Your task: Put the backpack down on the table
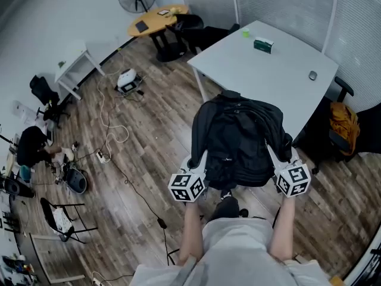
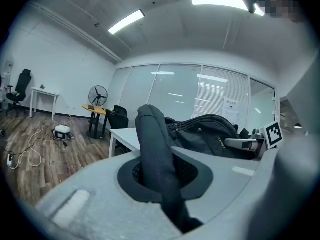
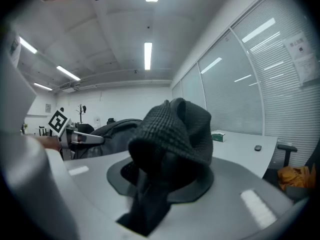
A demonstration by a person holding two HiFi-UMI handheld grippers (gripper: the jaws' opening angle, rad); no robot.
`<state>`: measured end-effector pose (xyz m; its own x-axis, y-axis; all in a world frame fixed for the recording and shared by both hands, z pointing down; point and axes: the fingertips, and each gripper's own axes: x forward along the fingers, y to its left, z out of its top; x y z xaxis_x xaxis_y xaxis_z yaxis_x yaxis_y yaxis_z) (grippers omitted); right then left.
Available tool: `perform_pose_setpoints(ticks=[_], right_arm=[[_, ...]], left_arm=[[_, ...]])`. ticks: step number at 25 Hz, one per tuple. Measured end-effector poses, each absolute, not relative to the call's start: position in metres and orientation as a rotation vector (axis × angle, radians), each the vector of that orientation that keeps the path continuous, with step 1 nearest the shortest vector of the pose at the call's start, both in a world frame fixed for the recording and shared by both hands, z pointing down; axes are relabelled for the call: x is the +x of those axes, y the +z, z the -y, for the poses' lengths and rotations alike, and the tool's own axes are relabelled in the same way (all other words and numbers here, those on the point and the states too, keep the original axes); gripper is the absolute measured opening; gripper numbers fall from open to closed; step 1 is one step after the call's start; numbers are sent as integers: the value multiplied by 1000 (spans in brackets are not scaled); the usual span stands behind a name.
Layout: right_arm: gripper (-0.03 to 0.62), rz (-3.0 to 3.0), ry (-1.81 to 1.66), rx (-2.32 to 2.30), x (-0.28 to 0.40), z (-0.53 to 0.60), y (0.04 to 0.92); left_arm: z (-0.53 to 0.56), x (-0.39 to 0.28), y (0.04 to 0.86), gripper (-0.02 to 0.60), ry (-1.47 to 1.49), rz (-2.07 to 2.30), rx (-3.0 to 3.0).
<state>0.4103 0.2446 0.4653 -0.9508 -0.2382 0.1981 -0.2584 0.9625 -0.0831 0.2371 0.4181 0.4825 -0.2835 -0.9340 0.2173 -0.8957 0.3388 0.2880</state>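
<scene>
Left tongs [image 1: 200, 159] and right tongs [image 1: 275, 157] clamp the backpack [image 1: 238, 137] by its straps [image 2: 156, 151], carrying it. Next: over the upper-right desk [image 1: 262, 76], then lower.

In front of you stands a white table [image 1: 256, 79]. On it you see a green box [image 1: 263, 44] with a small green object [image 1: 244, 33] near it, and a small dark object [image 1: 312, 75] toward the right side.

A black backpack [image 1: 238, 142] hung upright over the near edge of a white rectangular table [image 1: 262, 70]. Its padded shoulder straps [image 2: 156, 149] were pinched, one apiece, in the left gripper [image 1: 201, 158] and the right gripper [image 1: 275, 155]. Whether its base touched the tabletop could not be told.
</scene>
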Motion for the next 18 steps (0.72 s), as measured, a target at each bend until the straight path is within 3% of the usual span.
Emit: perform_pose_setpoints(ticks=[18], right_arm=[[104, 2933, 186, 452, 368, -221, 463]], left_arm=[[-383, 187, 481, 31, -166, 2219, 1692]])
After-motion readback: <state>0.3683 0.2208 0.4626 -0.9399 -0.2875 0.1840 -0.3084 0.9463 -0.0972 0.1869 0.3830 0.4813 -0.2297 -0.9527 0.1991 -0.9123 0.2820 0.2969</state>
